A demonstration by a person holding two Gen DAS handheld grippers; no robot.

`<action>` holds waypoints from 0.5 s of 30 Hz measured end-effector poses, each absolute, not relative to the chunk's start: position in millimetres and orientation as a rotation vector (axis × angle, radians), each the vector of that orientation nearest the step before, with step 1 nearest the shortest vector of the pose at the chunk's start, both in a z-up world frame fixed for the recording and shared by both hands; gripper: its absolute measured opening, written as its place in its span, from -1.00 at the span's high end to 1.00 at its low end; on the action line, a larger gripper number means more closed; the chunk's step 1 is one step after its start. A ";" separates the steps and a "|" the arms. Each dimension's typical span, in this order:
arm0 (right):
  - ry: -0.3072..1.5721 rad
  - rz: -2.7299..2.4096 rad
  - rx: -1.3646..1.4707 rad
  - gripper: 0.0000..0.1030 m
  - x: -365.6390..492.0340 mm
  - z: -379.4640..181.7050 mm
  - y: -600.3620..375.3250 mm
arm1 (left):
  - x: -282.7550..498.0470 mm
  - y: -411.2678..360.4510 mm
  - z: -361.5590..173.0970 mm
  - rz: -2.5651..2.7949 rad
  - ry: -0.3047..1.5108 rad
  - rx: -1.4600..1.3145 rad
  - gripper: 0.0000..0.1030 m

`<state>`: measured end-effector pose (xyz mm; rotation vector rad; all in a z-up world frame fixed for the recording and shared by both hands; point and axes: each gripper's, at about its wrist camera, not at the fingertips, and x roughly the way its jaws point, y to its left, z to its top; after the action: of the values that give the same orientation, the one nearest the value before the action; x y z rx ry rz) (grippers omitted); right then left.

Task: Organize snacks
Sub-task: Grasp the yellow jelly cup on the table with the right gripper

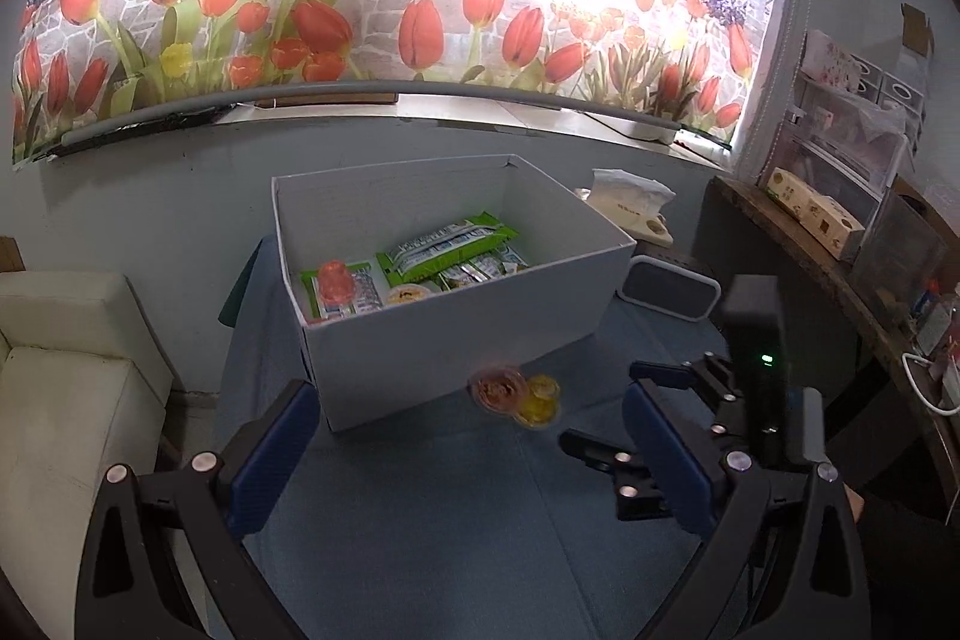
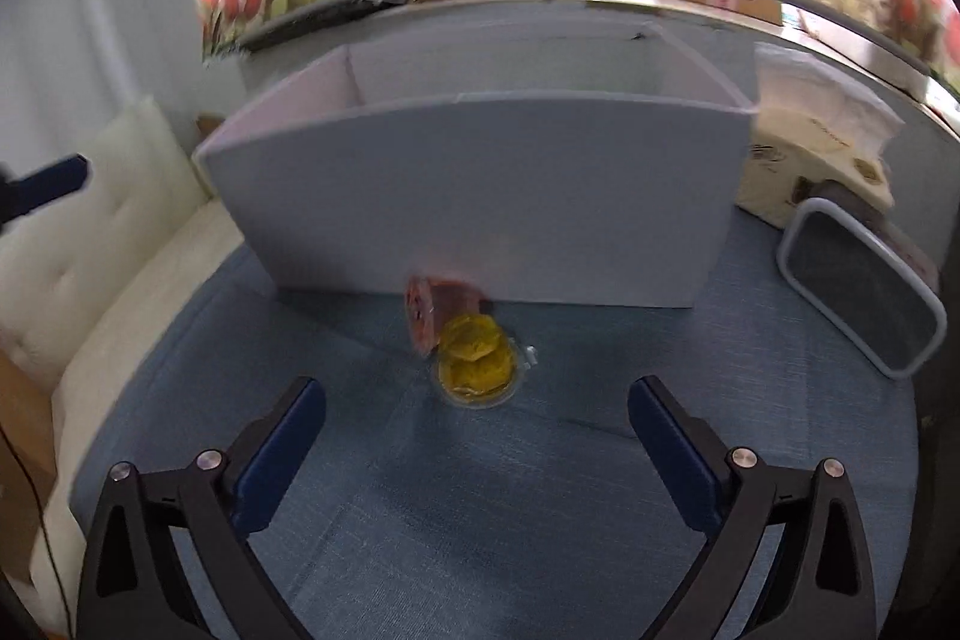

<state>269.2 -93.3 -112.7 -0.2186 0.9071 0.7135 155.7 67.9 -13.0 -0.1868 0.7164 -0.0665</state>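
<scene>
A white open box stands on the blue table. It holds green snack packets, a pink jelly cup and a yellow cup. In front of the box lie a pink jelly cup and a yellow jelly cup. My left gripper is open and empty, above the table before the box. In the right wrist view the box is close, the pink cup lies on its side against it, and the yellow cup sits just ahead of my open, empty right gripper.
A cream sofa stands left of the table. A tissue box and a grey-rimmed tray sit right of the box. A cluttered shelf is at the far right. The right gripper's body shows in the left view.
</scene>
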 end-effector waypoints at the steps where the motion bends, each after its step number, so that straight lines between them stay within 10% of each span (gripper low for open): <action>1: 0.905 0.713 -0.243 -1.00 270.1 -116.5 -87.5 | 149.9 66.8 -14.5 -0.066 0.718 -0.187 -1.00; 8: 0.916 0.676 -0.332 -0.92 290.4 -134.3 -62.2 | 124.8 75.3 -31.1 -0.046 0.758 -0.213 -1.00; 11: 0.975 0.652 -0.287 -0.28 303.0 -141.6 -64.8 | 122.4 81.2 -40.1 -0.035 0.773 -0.222 -1.00; 15: 1.002 0.692 -0.253 0.00 305.2 -144.2 -67.5 | 122.6 86.7 -48.1 -0.023 0.789 -0.251 -1.00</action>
<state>305.2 -67.5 -144.2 -0.2527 1.0018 0.6916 122.6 86.7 -48.1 -0.2513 0.7889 -0.0228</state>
